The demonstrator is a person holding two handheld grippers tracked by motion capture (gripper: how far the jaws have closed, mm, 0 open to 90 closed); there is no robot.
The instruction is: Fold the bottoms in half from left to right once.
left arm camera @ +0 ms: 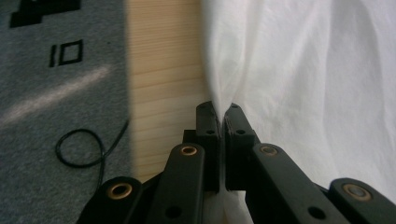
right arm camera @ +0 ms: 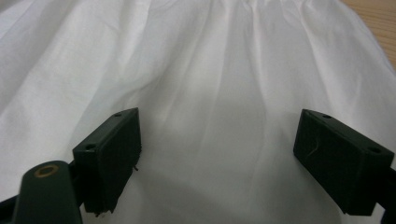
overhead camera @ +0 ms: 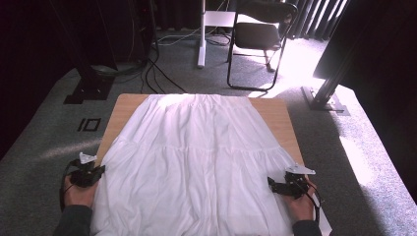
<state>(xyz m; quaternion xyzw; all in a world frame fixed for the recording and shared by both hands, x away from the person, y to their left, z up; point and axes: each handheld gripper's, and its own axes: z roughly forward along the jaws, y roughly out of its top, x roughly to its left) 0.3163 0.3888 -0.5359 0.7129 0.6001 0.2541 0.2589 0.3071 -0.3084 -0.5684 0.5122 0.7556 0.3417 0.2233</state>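
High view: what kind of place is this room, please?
Probably a recording studio or lab, not a home: black curtains hang around grey carpet, loose black cables run over the floor, and a black folding chair stands behind the wooden table with the white skirt.

- Black left gripper [overhead camera: 101, 170], linkage arms studded with brass-ringed pivots and dark screw holes.
- Black right gripper [overhead camera: 271, 183], blocky rectangular jaw pads with small corner screws.
- Grey three-cornered plate atop each.
- Black cable trailing from each.
- Dark grey sleeves [overhead camera: 73, 220] down to the wrists.
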